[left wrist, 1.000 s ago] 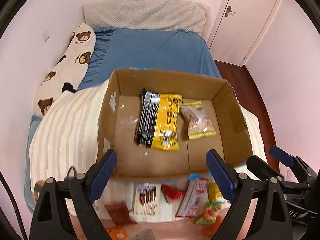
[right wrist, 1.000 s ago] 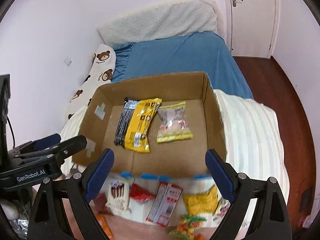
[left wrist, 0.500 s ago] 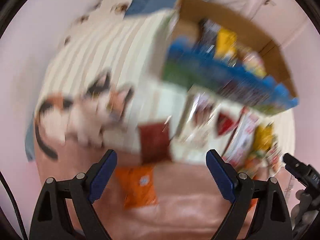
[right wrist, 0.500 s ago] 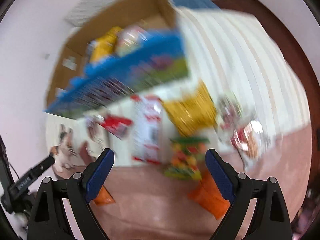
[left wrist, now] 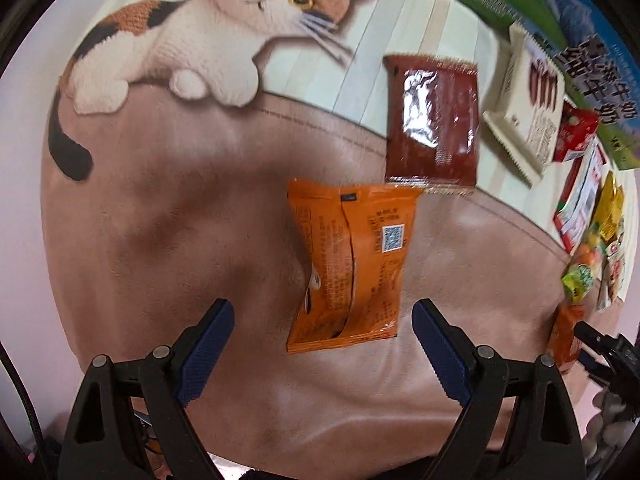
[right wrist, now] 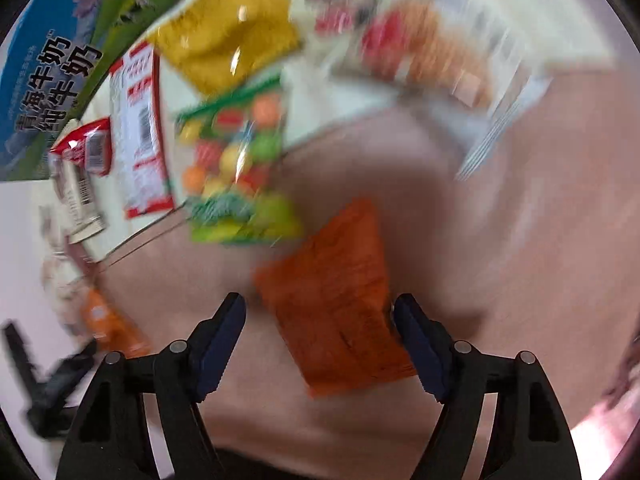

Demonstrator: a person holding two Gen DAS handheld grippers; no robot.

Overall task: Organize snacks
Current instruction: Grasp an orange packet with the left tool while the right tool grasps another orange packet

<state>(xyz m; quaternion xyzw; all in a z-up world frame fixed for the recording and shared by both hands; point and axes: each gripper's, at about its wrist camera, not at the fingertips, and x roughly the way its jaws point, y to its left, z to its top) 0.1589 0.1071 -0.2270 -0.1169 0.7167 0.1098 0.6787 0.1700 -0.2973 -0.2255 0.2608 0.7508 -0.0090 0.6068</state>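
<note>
In the left wrist view an orange snack packet (left wrist: 352, 264) lies flat on the pink blanket, its near edge between the tips of my open left gripper (left wrist: 322, 320). A dark red packet (left wrist: 434, 120) lies just beyond it. In the blurred right wrist view another orange packet (right wrist: 336, 320) lies on the blanket between the open fingers of my right gripper (right wrist: 320, 316). Both grippers hover just above their packets; neither holds anything.
A row of snacks lies along the box's printed side: a cream packet (left wrist: 528, 104), small red packet (right wrist: 86, 146), white-red bar (right wrist: 140, 136), yellow bag (right wrist: 228, 24), fruit-candy bag (right wrist: 236, 168). A cat picture (left wrist: 192, 40) is on the blanket. The box (right wrist: 44, 72) stands behind.
Both grippers have dropped from looking into the open box down to the blanket in front of it, each now close over an orange packet. Both stay open.
</note>
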